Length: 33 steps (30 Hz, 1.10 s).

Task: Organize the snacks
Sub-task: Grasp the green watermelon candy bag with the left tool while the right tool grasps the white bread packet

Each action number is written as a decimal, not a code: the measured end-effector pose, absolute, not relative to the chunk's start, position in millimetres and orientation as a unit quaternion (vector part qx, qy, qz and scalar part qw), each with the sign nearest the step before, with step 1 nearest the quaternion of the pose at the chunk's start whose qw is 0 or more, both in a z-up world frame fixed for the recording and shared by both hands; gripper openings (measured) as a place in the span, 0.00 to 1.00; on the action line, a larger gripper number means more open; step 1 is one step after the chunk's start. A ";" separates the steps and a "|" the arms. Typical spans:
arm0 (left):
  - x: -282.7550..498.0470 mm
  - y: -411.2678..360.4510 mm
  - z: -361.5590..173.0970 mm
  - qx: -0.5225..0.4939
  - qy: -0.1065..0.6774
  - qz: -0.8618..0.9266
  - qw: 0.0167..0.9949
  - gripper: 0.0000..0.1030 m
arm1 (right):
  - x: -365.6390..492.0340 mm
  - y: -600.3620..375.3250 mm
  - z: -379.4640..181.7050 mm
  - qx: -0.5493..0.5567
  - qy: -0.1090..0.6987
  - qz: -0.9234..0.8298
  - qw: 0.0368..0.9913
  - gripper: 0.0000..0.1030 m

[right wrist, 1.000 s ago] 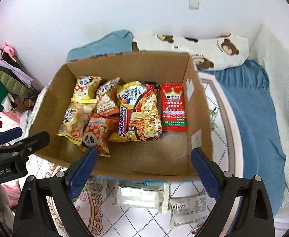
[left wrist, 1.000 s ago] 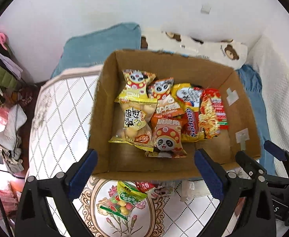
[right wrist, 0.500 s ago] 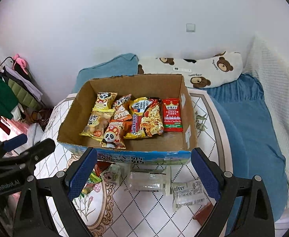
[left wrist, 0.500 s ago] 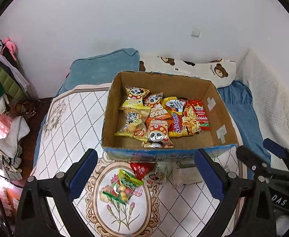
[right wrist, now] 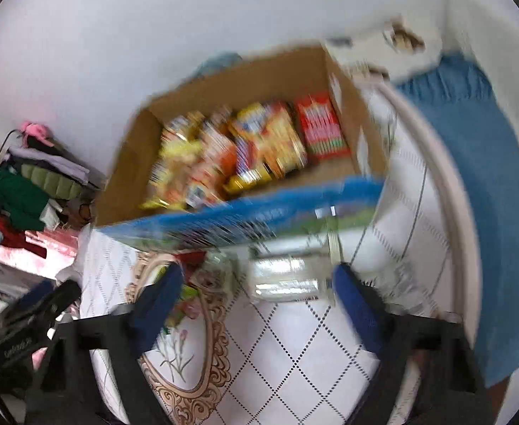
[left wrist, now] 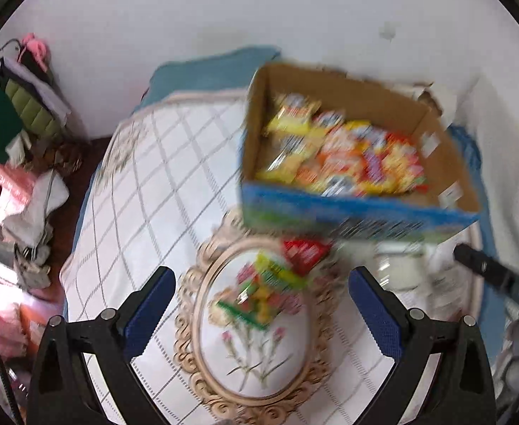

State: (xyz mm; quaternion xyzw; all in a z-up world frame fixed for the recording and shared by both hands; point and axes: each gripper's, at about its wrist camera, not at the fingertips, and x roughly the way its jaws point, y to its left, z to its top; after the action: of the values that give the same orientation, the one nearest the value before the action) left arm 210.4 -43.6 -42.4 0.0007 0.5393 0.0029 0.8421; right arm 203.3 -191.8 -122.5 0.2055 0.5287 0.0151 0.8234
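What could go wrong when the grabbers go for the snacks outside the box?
1. The green packet lies partly against the red packet, so the left gripper, jaws wide open, might pinch both or push one away.
2. The right gripper is closing around the clear packet close to the cardboard box; a finger may bump the box wall.
3. Both views are blurred, so aim may be off.
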 end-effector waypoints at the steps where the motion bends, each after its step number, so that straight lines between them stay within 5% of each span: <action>1: 211.9 -39.1 -55.0 0.005 0.550 0.006 0.835 0.97 | 207.8 -193.7 -136.1 0.214 0.535 0.012 0.817 0.71; 3: 213.7 -33.6 -75.9 0.020 0.565 0.009 0.825 0.97 | 216.7 -198.1 -159.4 0.223 0.539 0.001 0.812 0.63; 16: 226.7 -63.2 -177.3 0.152 0.629 -0.058 0.760 0.97 | 207.7 -169.6 -231.5 0.251 0.631 0.040 0.733 0.64; 19: 227.4 -66.3 -188.0 0.157 0.640 -0.069 0.749 0.97 | 201.4 -151.0 -215.9 0.172 0.633 0.069 0.751 0.82; 26: 231.2 -79.3 -207.3 0.177 0.656 -0.095 0.728 0.96 | 231.5 -79.8 -223.0 -0.149 0.633 0.135 0.747 0.83; 29: 232.3 -74.7 -209.8 0.148 0.661 -0.094 0.730 0.76 | 234.1 -55.5 -240.4 -0.248 0.626 0.159 0.722 0.83; 31: 231.2 -70.1 -206.0 0.128 0.661 -0.087 0.734 0.60 | 238.3 -51.4 -252.5 -0.261 0.639 0.155 0.707 0.72; 33: 226.9 -63.5 -202.4 0.104 0.666 -0.076 0.735 0.57 | 241.6 -55.0 -257.3 -0.246 0.649 0.141 0.706 0.67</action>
State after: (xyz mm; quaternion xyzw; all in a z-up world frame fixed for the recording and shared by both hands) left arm 226.9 -63.5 -202.4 0.1036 0.6656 -0.0764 0.7351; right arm 241.6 -55.0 -257.3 -0.2459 0.6494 0.1414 0.7056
